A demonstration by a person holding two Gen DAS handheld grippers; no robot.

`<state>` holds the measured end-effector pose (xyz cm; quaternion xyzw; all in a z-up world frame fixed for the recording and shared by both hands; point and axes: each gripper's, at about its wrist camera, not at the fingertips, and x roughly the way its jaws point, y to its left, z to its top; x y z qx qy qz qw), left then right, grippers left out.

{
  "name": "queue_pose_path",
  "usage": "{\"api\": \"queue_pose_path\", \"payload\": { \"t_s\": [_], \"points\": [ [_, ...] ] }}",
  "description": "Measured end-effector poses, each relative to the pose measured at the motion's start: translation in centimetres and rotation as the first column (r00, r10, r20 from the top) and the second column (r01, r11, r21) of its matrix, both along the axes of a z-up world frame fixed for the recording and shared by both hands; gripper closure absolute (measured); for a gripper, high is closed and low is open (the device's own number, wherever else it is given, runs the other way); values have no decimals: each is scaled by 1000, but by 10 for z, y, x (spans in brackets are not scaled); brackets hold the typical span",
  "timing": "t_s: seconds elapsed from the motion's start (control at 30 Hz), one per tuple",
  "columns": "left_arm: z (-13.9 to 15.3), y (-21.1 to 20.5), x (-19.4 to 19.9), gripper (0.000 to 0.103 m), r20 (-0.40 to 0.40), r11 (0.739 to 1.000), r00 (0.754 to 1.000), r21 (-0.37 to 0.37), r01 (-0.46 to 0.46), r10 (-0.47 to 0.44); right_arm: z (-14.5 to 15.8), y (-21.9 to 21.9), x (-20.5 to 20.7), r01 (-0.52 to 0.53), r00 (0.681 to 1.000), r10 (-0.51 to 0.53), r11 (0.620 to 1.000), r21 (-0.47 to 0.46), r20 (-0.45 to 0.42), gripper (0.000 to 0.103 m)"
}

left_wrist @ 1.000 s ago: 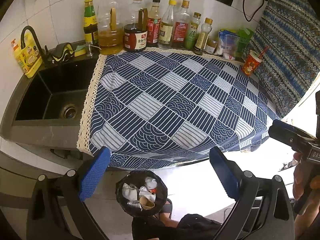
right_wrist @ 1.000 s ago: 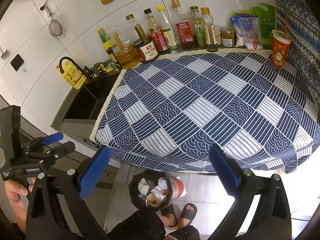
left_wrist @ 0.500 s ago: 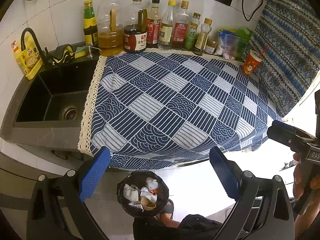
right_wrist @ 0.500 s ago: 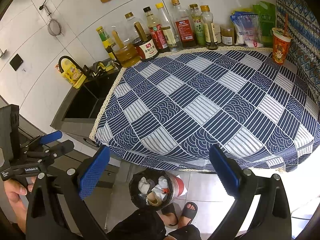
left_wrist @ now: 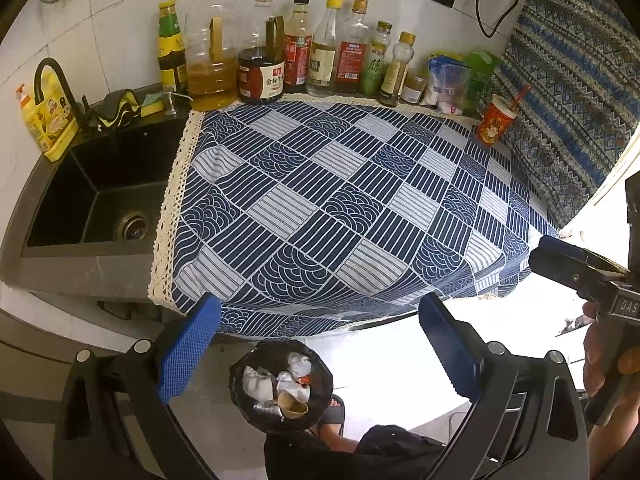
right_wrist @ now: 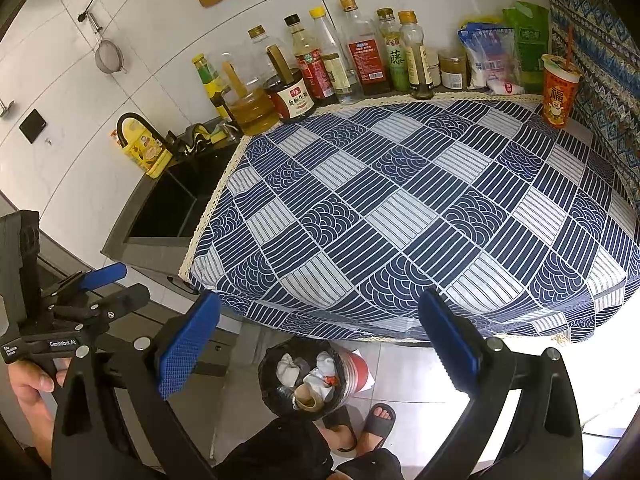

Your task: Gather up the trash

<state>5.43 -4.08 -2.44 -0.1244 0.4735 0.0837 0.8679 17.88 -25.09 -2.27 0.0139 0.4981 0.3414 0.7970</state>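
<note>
Above the trash bin (left_wrist: 281, 386), left hand-held gripper (left_wrist: 318, 346) and right hand-held gripper (right_wrist: 318, 344) spread wide, empty

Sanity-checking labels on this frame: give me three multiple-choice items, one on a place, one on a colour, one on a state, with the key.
1. Where is the trash bin?
A. on the tablecloth
B. on the floor below the counter's front edge
C. in the sink

2. What colour is the paper cup at the tablecloth's far right corner?
A. red-orange
B. blue
C. white

3. How do the left gripper and right gripper stand?
A. both shut on trash
B. one holds a bottle
C. both open, holding nothing

Key: 1 B, it stands on floor tiles by the sandalled feet. 2 A, its printed wall is red-orange. 3 C, the blue pads stand wide apart with nothing between.
</note>
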Motion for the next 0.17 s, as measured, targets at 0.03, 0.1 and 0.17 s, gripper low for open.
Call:
{"api": "queue_pose_path", "payload": {
  "t_s": [0.03,0.1,0.17],
  "points": [
    [0,0,0,7,-1,1000,1000,-1,-3,3,0,0,0,1,1000,-1,1000,0,-1,5],
    [0,1,0,7,-3,1000,1000,-2,-6,6,0,-1,-1,2,1000,-2,1000,3,0,5],
    [1,2,0,7,0,1000,1000,-1,-11,11,0,-1,-1,1,1000,-1,1000,3,1,5]
  ]
}}
